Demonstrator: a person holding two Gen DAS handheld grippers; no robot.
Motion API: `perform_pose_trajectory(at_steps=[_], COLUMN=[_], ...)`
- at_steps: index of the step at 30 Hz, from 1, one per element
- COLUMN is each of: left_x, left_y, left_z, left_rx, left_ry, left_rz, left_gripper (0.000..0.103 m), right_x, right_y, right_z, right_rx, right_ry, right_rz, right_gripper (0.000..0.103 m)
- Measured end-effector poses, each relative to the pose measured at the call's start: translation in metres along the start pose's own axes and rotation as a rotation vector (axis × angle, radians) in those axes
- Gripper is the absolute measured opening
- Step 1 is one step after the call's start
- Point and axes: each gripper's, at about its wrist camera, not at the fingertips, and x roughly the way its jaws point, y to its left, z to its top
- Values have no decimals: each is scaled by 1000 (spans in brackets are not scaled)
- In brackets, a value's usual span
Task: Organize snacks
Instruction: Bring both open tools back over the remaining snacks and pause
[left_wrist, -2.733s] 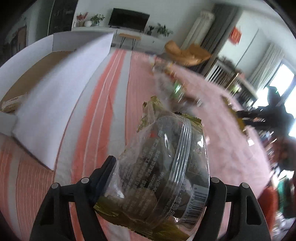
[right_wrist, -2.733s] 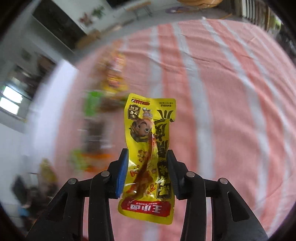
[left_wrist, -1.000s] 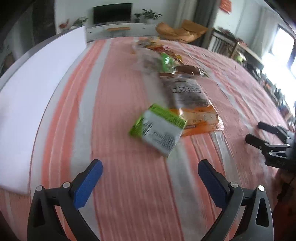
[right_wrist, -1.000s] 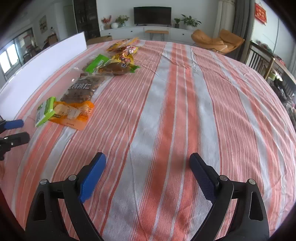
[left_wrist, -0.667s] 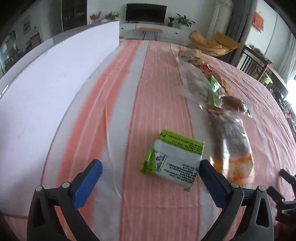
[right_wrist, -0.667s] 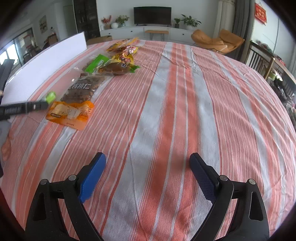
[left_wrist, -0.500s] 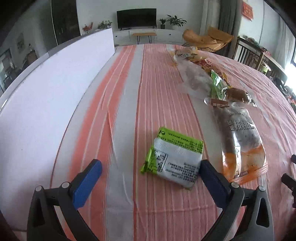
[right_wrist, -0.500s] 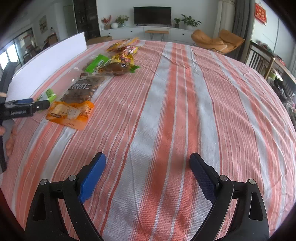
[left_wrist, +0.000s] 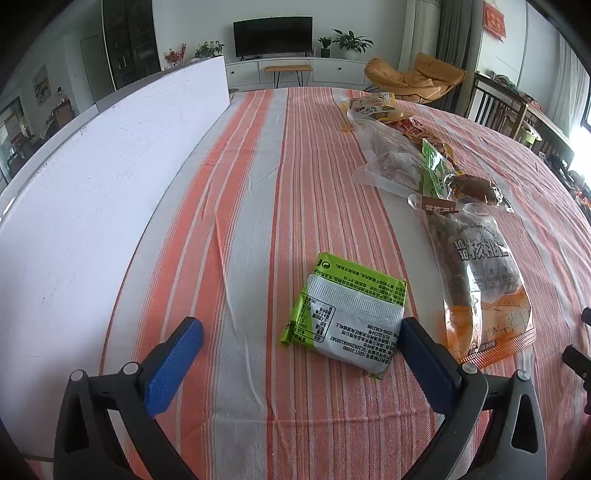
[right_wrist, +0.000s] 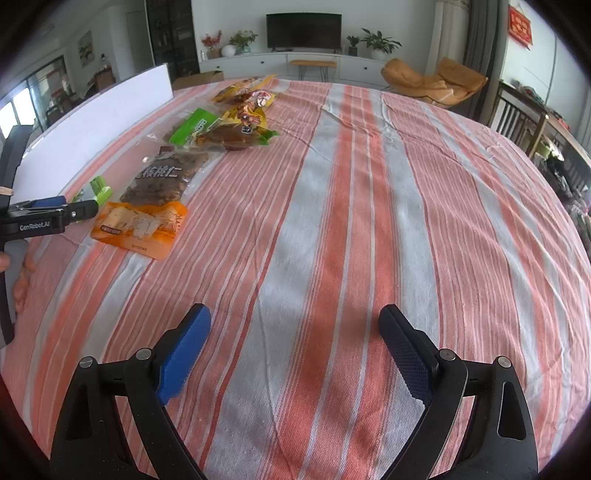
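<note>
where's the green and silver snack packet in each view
Left wrist: the green and silver packet lies low centre, flat on the striped cloth just ahead of the open fingers.
Right wrist: only its green edge shows at far left, behind the left gripper.
Shared landmark: the walnut bag, right beside the packet in both.

We are in a home living room: a television (right_wrist: 303, 31) on a white cabinet (right_wrist: 295, 62), potted plants (right_wrist: 378, 43), an orange lounge chair (right_wrist: 434, 83), and a counter under a striped cloth (right_wrist: 369, 206).
</note>
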Motion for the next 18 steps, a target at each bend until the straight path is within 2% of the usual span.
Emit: perform_pose_trajectory(at_steps=[18], left_x=[0], left_y=[0], left_z=[0], left_rx=[-1], left_ry=[0], left_rz=[0], left_gripper=[103], right_x=[0], right_y=[1], right_z=[1], right_rx=[0], right_ry=[0], right_rz=[1], right_gripper=[94])
